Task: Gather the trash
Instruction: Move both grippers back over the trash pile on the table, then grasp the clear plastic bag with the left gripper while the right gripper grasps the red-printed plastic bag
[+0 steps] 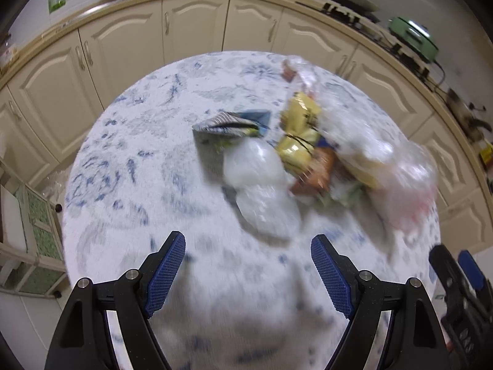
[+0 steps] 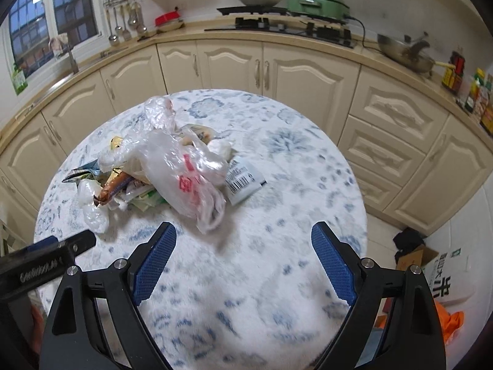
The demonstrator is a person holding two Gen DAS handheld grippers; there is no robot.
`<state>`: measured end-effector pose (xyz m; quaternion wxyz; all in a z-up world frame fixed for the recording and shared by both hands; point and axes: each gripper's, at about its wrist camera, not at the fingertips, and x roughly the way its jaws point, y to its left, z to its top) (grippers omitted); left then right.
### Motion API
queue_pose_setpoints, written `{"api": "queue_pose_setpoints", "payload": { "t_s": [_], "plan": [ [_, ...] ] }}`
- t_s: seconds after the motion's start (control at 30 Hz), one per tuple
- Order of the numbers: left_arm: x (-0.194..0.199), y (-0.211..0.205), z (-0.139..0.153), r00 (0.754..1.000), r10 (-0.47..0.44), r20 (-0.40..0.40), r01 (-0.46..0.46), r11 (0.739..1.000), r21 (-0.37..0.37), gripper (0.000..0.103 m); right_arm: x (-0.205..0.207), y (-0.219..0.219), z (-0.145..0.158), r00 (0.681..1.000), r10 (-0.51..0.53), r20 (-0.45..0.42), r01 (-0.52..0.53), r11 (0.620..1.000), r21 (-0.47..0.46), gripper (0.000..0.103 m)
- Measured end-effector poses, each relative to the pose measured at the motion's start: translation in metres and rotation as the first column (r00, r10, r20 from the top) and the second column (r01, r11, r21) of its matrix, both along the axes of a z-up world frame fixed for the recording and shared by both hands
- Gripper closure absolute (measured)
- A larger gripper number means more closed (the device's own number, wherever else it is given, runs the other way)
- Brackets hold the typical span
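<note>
Both open tools [image 1: 248,245] short of trash [image 1: 262,178]

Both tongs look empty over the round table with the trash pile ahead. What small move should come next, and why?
Probably ease the right tongs forward and down onto the clear plastic bag with red print. It is the nearest piece, lying just beyond the open, empty jaws, on top of the pile.

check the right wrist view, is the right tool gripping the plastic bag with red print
No, the right tool stands open and empty, short of the plastic bag on the table.
</note>
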<state>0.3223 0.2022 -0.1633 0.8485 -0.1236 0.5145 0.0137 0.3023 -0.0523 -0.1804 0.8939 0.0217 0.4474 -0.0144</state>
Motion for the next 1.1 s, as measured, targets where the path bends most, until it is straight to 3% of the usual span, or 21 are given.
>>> {"api": "queue_pose_setpoints", "payload": {
  "t_s": [0.17, 0.2, 0.23, 0.27, 0.3, 0.33, 0.53, 0.57, 0.6, 0.67, 0.87, 1.1],
  "plan": [
    [0.037, 0.011, -0.019, 1.0, 0.015, -0.011, -0.016, 0.997, -0.073, 0.023, 0.024, 0.011, -0.005, 0.999, 0.037, -0.013, -0.037, 0.999, -0.034, 0.006],
    [0.042, 0.011, -0.023, 1.0, 0.012, -0.016, -0.013, 0.996, -0.084, 0.028, 0.031, 0.014, -0.007, 0.999, 0.043, -0.019, -0.044, 0.998, -0.041, 0.005],
    [0.049, 0.012, -0.028, 1.0, 0.008, -0.025, -0.01, 0.996, -0.091, 0.036, 0.036, 0.016, -0.009, 0.999, 0.047, -0.024, -0.048, 0.998, -0.049, 0.005],
    [0.052, 0.014, -0.033, 1.0, 0.007, -0.03, -0.009, 0.996, -0.092, 0.05, 0.041, 0.018, -0.01, 0.998, 0.052, -0.028, -0.054, 0.997, -0.056, 0.005],
    [0.055, 0.016, -0.034, 1.0, 0.017, -0.013, -0.018, 0.998, -0.059, 0.072, 0.046, 0.021, -0.012, 0.998, 0.059, -0.032, -0.061, 0.996, -0.061, 0.005],
    [0.057, 0.018, -0.034, 0.999, 0.03, -0.011, -0.03, 0.999, -0.028, 0.073, 0.05, 0.025, -0.014, 0.997, 0.067, -0.037, -0.07, 0.995, -0.065, 0.005],
    [0.062, 0.021, -0.037, 1.0, -0.009, 0.009, 0.009, 1.0, -0.015, 0.074, 0.074, 0.045, -0.029, 0.991, 0.116, -0.068, -0.119, 0.991, -0.052, 0.005],
    [0.061, 0.022, -0.037, 1.0, -0.012, 0.01, 0.012, 1.0, -0.012, 0.074, 0.077, 0.047, -0.031, 0.99, 0.121, -0.069, -0.125, 0.991, -0.048, 0.009],
    [0.062, 0.023, -0.038, 1.0, -0.013, 0.011, 0.013, 1.0, -0.011, 0.074, 0.078, 0.048, -0.033, 0.989, 0.128, -0.073, -0.131, 0.991, -0.036, 0.03],
    [0.06, 0.025, -0.039, 1.0, -0.017, 0.011, 0.017, 1.0, 0.0, 0.074, 0.079, 0.047, -0.036, 0.987, 0.129, -0.092, -0.129, 0.992, 0.004, 0.051],
    [0.035, 0.012, -0.025, 0.999, -0.042, 0.032, 0.04, 0.997, 0.061, 0.074, 0.069, 0.031, -0.025, 0.996, 0.086, -0.04, -0.081, 0.992, 0.096, 0.056],
    [0.011, 0.004, -0.002, 0.994, -0.078, 0.082, 0.074, 0.996, 0.045, 0.074, 0.052, 0.016, -0.007, 0.999, 0.054, -0.007, -0.053, 0.99, 0.13, 0.056]
  ]
}}
